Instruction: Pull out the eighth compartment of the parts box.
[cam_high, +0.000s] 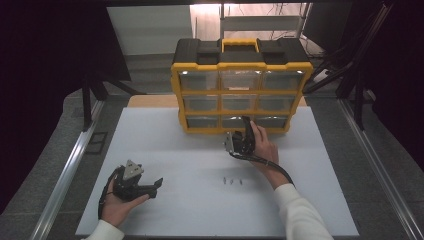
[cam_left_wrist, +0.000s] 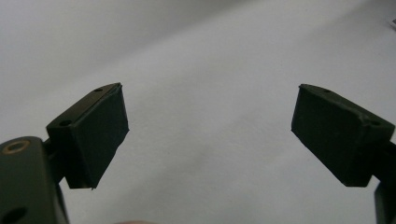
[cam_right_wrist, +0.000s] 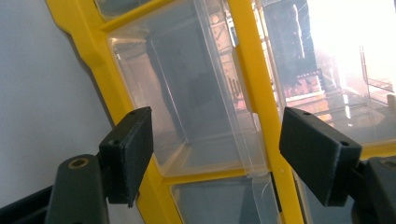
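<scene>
A yellow and black organizer with clear plastic drawers stands upright at the back of the white table. My right gripper is held up against its bottom row, near the middle drawer. In the right gripper view the jaws of the right gripper stand open, with a clear drawer and a yellow frame bar just beyond them, nothing pressed. My left gripper rests low at the front left, pointing right. In its own view the left gripper is open over bare white table.
Three small screws lie on the table in front of the right hand, between the two grippers. A black carry handle section tops the organizer. Metal rails run along both sides of the table, and dark curtains hang beyond.
</scene>
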